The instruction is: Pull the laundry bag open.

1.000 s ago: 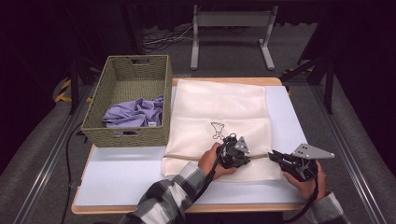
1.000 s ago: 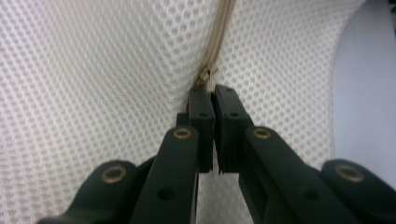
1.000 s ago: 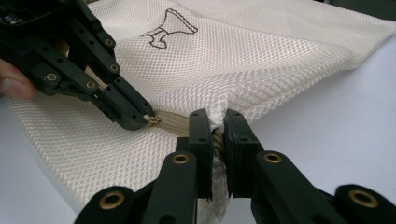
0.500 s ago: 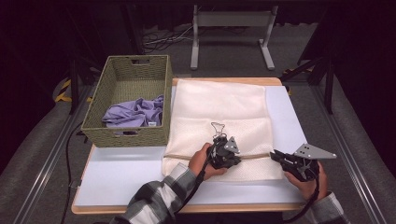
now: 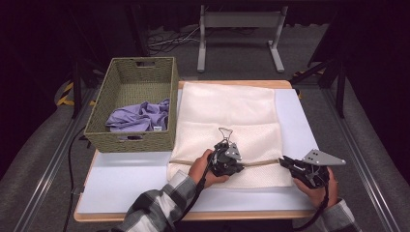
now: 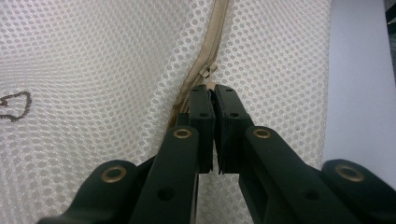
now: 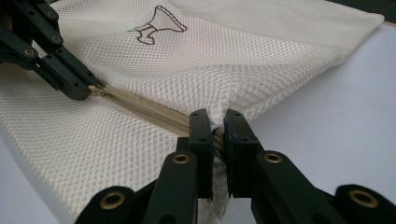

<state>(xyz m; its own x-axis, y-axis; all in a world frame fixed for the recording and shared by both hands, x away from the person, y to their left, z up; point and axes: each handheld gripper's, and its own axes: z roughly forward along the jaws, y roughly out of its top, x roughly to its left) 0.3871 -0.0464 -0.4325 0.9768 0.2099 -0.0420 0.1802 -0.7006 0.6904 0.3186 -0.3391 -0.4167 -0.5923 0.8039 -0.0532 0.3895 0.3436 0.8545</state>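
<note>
Where mesh bag bears brown outline logo, no legible lettering

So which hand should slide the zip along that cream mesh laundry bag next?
Probably the left: its tool is shut on the beige zipper pull, while the right tool pins the cream mesh laundry bag at its edge.

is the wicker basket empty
No, a crumpled lavender cloth lies inside the wicker basket.

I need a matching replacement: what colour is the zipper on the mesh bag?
Beige, slightly darker than the cream mesh bag; the zipper shows best in the right gripper view.
</note>
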